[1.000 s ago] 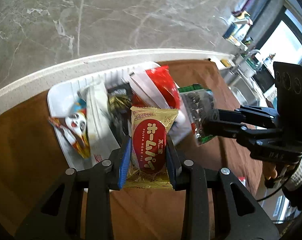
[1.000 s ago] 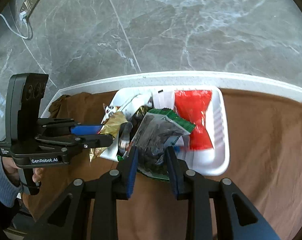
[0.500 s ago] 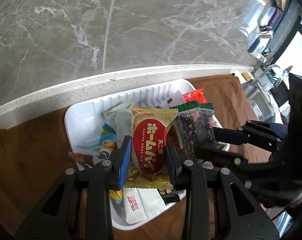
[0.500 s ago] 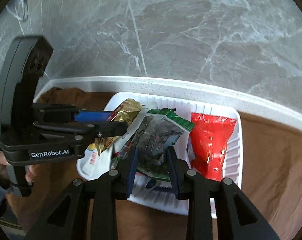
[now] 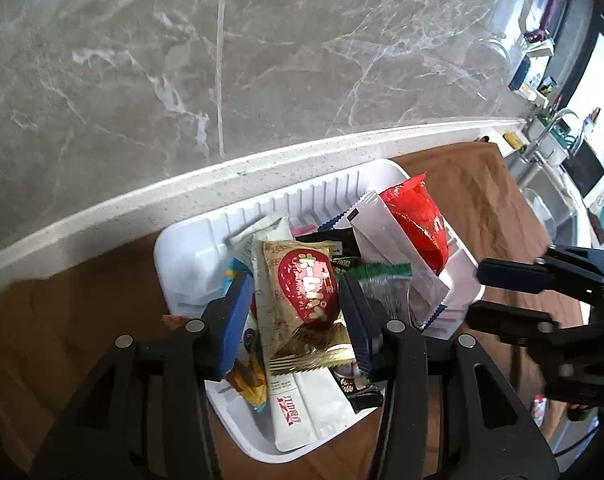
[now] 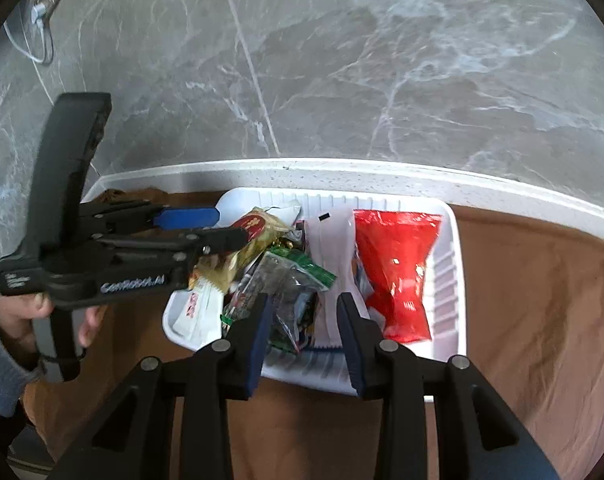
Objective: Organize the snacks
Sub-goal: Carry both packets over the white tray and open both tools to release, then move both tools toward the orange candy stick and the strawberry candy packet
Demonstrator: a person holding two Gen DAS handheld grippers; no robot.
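Here our left hand-held gripper [image 5: 294, 312] stands open around the gold pie packet [image 5: 302, 304], apparently just let go atop the pile in the white tray [image 5: 182, 256]. It looks light, crinkly and slippery, so we'd pinch it mid-body. The right hand-held gripper [image 6: 302, 320] is open too, above the green-edged bag [image 6: 286, 280].

We see a white ribbed tray [image 5: 190, 264] piled w/ snacks: gold pie pack w/ red oval [image 5: 302, 300] lying on top, green-edged clear choc bag [image 6: 286, 280] beside it, red pouch [image 6: 394, 272] flat at right.
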